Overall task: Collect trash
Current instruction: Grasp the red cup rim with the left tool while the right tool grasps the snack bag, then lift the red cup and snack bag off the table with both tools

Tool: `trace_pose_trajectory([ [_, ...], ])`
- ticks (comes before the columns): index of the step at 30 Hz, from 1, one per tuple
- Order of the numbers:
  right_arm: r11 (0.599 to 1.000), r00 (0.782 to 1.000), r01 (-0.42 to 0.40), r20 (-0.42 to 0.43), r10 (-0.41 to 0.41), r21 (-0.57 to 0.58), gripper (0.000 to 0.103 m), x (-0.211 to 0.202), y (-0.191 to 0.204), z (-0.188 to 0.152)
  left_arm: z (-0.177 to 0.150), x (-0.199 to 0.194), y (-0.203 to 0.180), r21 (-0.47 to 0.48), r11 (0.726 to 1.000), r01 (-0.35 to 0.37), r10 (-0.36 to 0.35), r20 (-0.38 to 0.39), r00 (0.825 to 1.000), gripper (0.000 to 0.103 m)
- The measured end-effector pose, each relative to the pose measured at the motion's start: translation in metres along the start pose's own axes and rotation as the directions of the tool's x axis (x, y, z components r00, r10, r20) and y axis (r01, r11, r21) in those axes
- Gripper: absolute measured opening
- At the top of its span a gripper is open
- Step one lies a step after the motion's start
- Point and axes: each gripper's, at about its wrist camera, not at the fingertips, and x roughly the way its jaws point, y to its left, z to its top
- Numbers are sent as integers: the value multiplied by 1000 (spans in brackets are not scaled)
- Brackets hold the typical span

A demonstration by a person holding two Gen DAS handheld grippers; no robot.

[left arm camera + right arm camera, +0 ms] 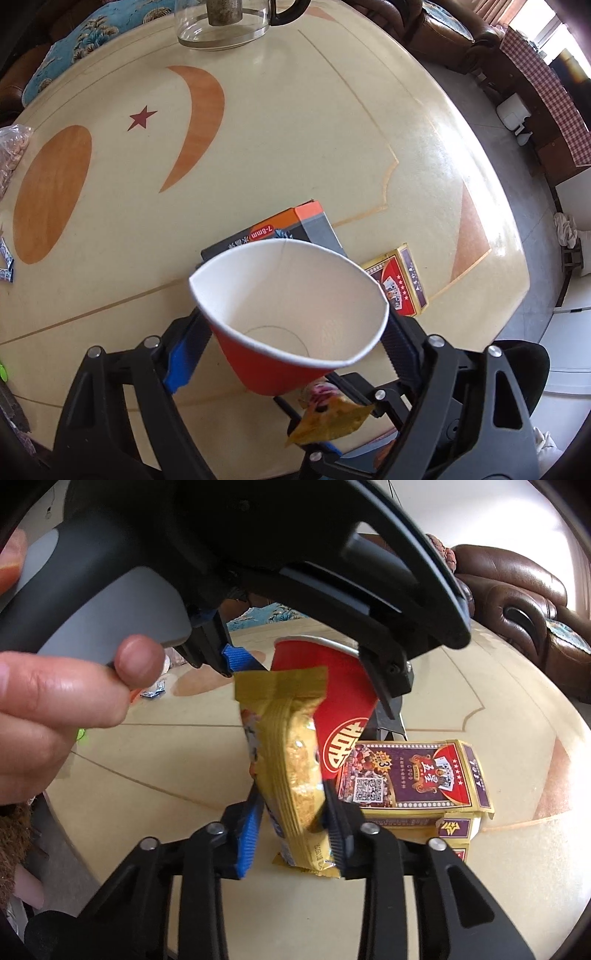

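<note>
The cream table [303,122] with orange inlay carries everything here. On it, just behind the red paper cup [291,314], lies a grey-and-orange box [295,229]; a playing-card pack [410,775] sits just right of the cup. The left gripper [295,328] is clamped on the cup, squeezing its white rim into an oval, and holds it above the table. The right gripper [291,830] pinches a gold snack wrapper [291,760] upright, just beside the cup's red wall.
</note>
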Motion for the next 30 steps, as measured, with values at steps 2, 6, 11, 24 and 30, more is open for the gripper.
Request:
trace_pose_trajectory([
  [2, 1000, 1000, -9, -2, 9, 9, 28, -1, -6, 0, -1, 0, 0, 5, 1000, -5, 5, 3, 1000, 81],
  [6, 1000, 1000, -3, -2, 3, -5, 24, -3, -9, -2, -3, -2, -1, 10, 1000, -13, 13, 10, 1000, 79],
  [11, 1000, 1000, -4, -5, 4, -17, 19, -10, -4, -2, -5, -3, -1, 14, 1000, -21, 21, 17, 1000, 77],
  [24, 999, 1000, -11, -10, 10, -37, 18, -18, -5, -1, -8, -12, -1, 7, 1000, -21, 21, 43, 999, 75],
  [30, 999, 1000, -5, -3, 5, -41, 18, -25, -5, 0, -11, -19, 0, 2, 1000, -27, 27, 53, 998, 74],
])
